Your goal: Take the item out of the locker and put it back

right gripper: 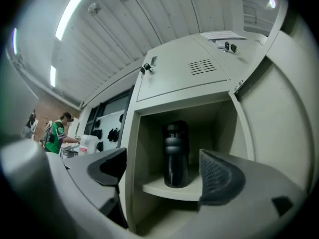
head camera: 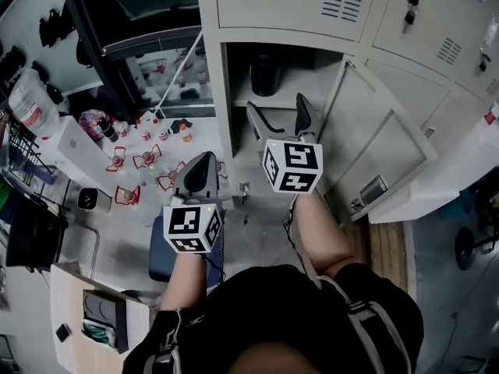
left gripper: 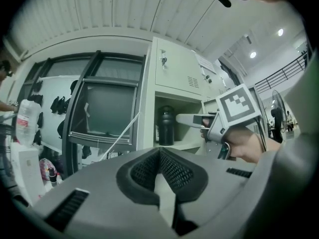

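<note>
Bottle (right gripper: 176, 153) upright on shelf (right gripper: 155, 189), beyond right tool (right gripper: 163, 171)

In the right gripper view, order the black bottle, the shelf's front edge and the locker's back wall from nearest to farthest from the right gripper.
From the right gripper:
1. Shelf's front edge, low, just ahead of the open jaws.
2. Black bottle, upright on the shelf, centre.
3. Locker's back wall, behind the bottle.
</note>
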`<state>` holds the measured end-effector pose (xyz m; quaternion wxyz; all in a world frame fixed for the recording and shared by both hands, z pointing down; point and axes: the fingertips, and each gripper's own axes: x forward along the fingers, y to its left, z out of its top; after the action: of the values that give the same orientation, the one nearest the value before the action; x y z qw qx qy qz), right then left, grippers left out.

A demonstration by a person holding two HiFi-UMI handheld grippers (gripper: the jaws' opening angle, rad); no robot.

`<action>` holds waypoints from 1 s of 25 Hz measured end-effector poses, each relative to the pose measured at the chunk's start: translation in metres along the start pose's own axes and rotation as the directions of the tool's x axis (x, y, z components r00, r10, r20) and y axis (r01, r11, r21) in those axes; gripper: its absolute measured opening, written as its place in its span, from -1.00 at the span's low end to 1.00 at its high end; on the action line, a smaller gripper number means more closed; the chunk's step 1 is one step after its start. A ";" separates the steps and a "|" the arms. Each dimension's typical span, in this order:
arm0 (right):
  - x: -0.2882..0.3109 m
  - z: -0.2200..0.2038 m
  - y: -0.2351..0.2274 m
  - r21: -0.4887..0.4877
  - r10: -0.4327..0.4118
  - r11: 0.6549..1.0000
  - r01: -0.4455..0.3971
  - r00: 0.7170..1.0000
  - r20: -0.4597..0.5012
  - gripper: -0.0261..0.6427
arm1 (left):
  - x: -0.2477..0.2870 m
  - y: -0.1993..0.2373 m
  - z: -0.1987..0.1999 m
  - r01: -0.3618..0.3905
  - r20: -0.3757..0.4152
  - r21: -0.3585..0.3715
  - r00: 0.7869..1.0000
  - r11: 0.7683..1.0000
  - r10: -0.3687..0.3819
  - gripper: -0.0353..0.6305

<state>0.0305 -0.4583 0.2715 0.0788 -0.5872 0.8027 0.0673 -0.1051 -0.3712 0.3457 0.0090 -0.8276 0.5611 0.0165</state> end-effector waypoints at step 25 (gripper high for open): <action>0.156 -0.054 -0.043 -0.072 -0.136 0.990 0.120 0.948 -0.288 0.44 | -0.017 0.050 0.002 -0.083 0.003 -0.005 0.997 0.997 0.083 -0.86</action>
<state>0.0226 -0.6278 0.2920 -0.0522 -0.6433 0.7638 -0.0040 -0.1576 -0.3740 0.3450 0.0070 -0.8034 0.5950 0.0195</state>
